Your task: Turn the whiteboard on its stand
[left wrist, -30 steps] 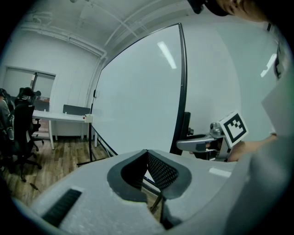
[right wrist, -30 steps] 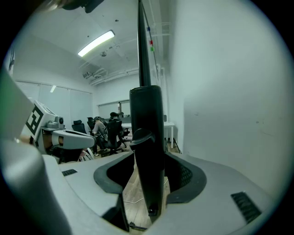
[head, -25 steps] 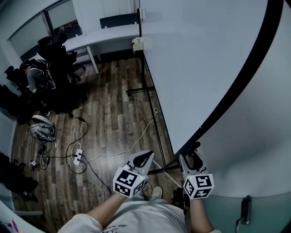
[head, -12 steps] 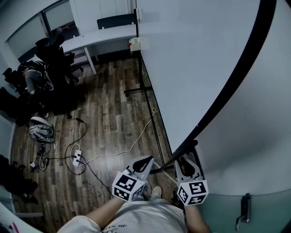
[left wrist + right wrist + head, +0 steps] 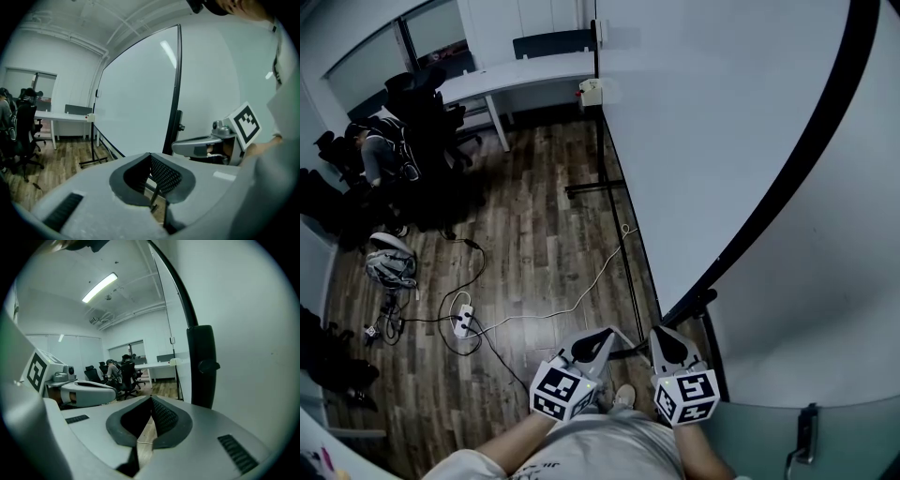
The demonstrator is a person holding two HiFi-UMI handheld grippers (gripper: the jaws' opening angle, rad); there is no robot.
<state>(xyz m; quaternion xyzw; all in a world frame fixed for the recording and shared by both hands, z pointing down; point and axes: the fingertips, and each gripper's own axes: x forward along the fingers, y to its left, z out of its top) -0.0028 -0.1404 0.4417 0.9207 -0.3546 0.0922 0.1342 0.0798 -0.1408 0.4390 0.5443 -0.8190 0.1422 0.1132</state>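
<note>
The left claw [image 5: 598, 343] and right claw [image 5: 667, 343] were clenched on nothing; the big white whiteboard [image 5: 712, 122] could be left unturned.

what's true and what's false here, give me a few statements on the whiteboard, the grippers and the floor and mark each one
1. The whiteboard has nothing written on the side that shows. True.
2. The right gripper is clamped on the whiteboard's dark frame. False: it sits short of the frame, jaws together with nothing between them.
3. A white power strip lies on the wood floor. True.
4. The left gripper holds a cable. False: its jaws are together and empty.
5. The desk at the far wall is black. False: its top is white.
</note>
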